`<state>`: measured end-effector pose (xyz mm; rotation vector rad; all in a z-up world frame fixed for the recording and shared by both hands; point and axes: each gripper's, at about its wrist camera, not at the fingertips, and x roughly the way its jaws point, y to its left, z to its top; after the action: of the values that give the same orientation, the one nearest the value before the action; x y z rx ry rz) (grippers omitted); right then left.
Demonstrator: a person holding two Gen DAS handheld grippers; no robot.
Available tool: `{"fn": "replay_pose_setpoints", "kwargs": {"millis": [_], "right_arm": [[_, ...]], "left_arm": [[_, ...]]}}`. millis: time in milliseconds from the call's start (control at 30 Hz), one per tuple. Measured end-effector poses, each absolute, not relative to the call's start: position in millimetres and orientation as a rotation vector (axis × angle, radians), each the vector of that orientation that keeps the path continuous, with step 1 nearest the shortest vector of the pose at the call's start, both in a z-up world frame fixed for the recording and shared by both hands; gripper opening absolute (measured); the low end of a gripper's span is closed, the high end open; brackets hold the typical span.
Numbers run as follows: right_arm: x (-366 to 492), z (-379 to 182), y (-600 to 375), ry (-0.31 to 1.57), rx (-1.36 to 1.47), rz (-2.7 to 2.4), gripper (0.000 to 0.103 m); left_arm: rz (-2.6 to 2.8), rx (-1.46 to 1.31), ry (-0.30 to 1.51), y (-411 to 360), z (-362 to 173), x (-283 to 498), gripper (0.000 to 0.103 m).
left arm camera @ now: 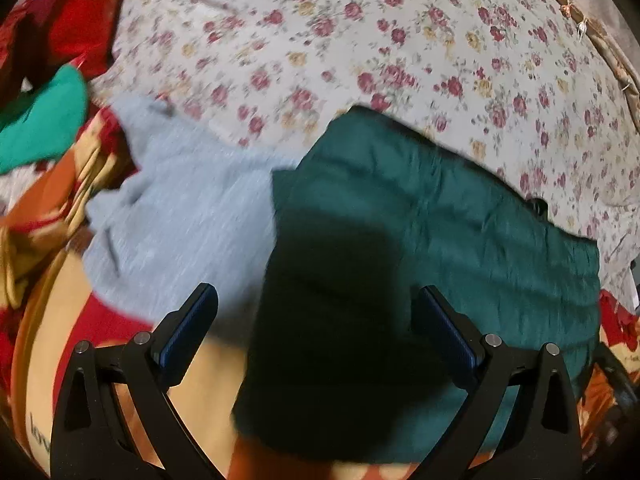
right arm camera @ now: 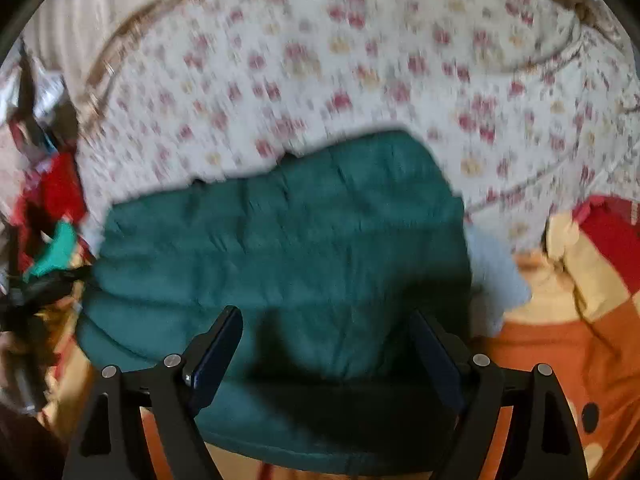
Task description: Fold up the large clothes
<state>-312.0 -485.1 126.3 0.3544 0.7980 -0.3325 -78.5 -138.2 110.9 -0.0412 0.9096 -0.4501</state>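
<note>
left wrist view: looking down over a bed, picture blurred.
left gripper [left arm camera: 314, 304]: fingers stand wide apart and hold nothing; blue pads face each other across the gap.
dark green garment [left arm camera: 460, 216]: a padded, quilted piece lying bunched on the bed, filling the middle and right of the picture; its near left part is in deep shadow and sits between the fingers, below them, with neither pad pressing on it.
pale blue garment [left arm camera: 180, 216]: lies just beside the green one on its left, the two edges touching or overlapping, i cannot tell which.
floral sheet [left arm camera: 360, 40]: white with small red and yellow flowers, spread behind both garments.
cartoon blanket [left arm camera: 52, 200]: orange, cream and red, under the near edge of the garments and running off to the left.
bright green cloth [left arm camera: 40, 128]: at the far left, beside a red cloth [left arm camera: 80, 12].

right wrist view: same bed, blurred more heavily.
right gripper [right arm camera: 326, 344]: fingers wide apart, nothing gripped.
dark green garment [right arm camera: 280, 240]: centred in the picture, its near edge between and below the fingers, no pad visibly on it.
pale blue garment [right arm camera: 496, 272]: a sliver showing past the green one's right edge.
floral sheet [right arm camera: 280, 60]: behind the garment.
cartoon blanket [right arm camera: 560, 340]: to the right and along the near edge.
bright green cloth [right arm camera: 56, 252]: far left, near the red cloth [right arm camera: 60, 188].
</note>
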Motion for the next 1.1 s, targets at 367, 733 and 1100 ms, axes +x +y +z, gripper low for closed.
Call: {"fn": "replay_pose_setpoints", "kwargs": {"millis": [367, 733, 1100], "right_arm": [[-331, 133, -477, 0.825, 0.387, -0.358, 0.091], [-324, 100, -474, 0.873, 0.417, -0.399, 0.097], [-344, 121, -488, 0.805, 0.452, -0.353, 0.099]], "left_arm": [[-0.458, -0.044, 0.93, -127, 85, -95, 0.1], [-0.473, -0.058, 0.948, -129, 76, -92, 0.1], [-0.553, -0.192, 0.973, -119, 76, -83, 0.1]]}}
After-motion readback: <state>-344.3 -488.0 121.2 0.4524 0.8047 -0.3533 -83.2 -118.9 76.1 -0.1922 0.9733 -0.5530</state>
